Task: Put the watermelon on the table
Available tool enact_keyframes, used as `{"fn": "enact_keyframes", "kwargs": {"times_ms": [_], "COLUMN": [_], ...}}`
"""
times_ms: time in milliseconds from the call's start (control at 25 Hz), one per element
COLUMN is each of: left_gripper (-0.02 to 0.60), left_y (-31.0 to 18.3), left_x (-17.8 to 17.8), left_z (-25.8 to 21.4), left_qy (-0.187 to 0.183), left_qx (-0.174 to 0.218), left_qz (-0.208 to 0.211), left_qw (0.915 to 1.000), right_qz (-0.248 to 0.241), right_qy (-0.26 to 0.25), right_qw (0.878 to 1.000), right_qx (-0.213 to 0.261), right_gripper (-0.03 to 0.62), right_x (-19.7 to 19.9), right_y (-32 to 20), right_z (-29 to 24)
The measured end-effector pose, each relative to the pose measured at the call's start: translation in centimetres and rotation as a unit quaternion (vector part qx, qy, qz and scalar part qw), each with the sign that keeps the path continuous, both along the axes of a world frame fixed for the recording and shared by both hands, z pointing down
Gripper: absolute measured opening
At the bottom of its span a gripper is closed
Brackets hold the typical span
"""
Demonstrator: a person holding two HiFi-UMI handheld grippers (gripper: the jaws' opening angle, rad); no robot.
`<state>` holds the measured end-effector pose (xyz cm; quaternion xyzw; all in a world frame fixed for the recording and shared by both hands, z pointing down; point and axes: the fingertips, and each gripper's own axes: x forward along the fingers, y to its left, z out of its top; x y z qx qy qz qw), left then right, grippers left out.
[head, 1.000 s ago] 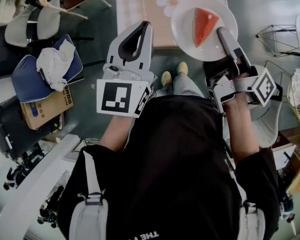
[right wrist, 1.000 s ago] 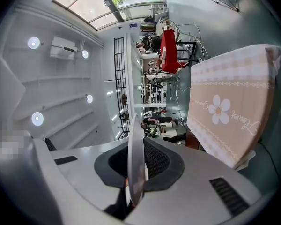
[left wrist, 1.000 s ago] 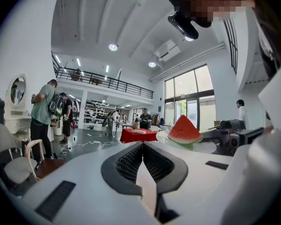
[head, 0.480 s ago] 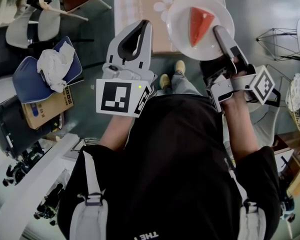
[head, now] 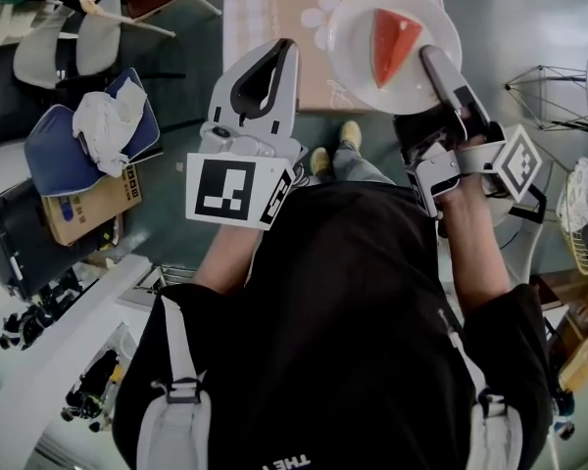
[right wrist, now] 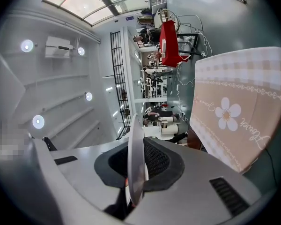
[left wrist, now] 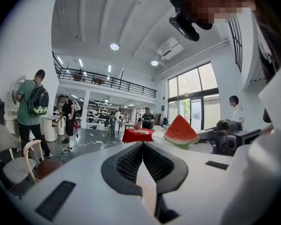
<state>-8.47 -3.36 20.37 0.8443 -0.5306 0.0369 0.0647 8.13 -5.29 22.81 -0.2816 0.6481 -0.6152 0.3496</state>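
Observation:
A red watermelon wedge [head: 392, 42] lies on a white plate [head: 358, 27]. My right gripper [head: 429, 55] is shut on the plate's near rim and holds it in the air over the near edge of the table [head: 274, 8], which has a beige flower cloth. In the right gripper view the plate [right wrist: 136, 144] shows edge-on between the jaws of the right gripper [right wrist: 133, 146], with the cloth-covered table [right wrist: 239, 107] beyond. My left gripper [head: 282, 47] hangs to the plate's left, shut and holding nothing. In the left gripper view the left gripper [left wrist: 141, 144] is shut, with the watermelon [left wrist: 180, 130] off to the right.
Chairs [head: 49, 47] stand at the far left, with a blue cushion [head: 54, 155] holding a white cloth and a cardboard box [head: 88, 204] beside them. A wire stand [head: 549, 76] is at the right. Several people and a red-covered table [left wrist: 136, 135] are far off.
Both grippers have moved a little forward toward the table. The plate with the watermelon now reaches slightly farther over the cloth.

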Motion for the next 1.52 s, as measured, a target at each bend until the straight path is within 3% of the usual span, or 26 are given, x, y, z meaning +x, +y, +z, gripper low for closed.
{"fn": "enact_keyframes", "kwargs": {"times_ms": [1520], "left_gripper": [0.014], "left_y": [-5.8], "left_x": [4.7], "left_z": [-0.9], "left_qy": [-0.02], "left_qx": [0.01], "left_qz": [-0.007], "left_qw": [0.9997], "right_qz": [-0.03], "right_qy": [-0.018], "right_qw": [0.999], "right_qx": [0.016], "right_gripper": [0.031], "right_x": [4.0], "right_y": [-6.2], "right_z": [0.4]}}
